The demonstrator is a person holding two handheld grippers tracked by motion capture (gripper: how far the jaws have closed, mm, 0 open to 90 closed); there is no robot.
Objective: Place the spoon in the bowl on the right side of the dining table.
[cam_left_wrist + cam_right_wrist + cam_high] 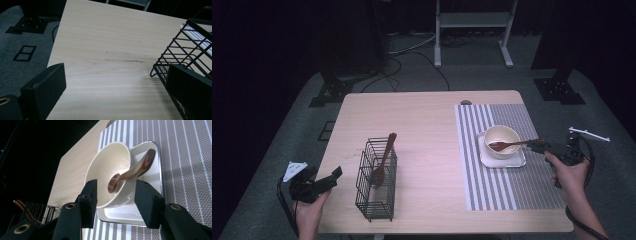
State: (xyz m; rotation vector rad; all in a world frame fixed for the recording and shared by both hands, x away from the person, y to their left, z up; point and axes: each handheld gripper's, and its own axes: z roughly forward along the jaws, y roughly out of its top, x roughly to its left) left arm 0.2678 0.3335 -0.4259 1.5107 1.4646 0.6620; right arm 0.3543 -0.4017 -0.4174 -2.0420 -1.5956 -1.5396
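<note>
Currently right gripper jaws parted around spoon handle, spoon in bowl; left gripper jaws wide, empty, beside wire basket

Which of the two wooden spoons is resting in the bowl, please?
The spoon by the right gripper lies across the cream bowl, head inside. The other spoon stands in the black wire basket.

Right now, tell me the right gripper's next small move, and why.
Probably ease the right gripper slightly forward and shut it on the spoon. Its jaws stand open on either side of the handle's end, which sticks out over the rim of the bowl and seems not yet gripped.
</note>
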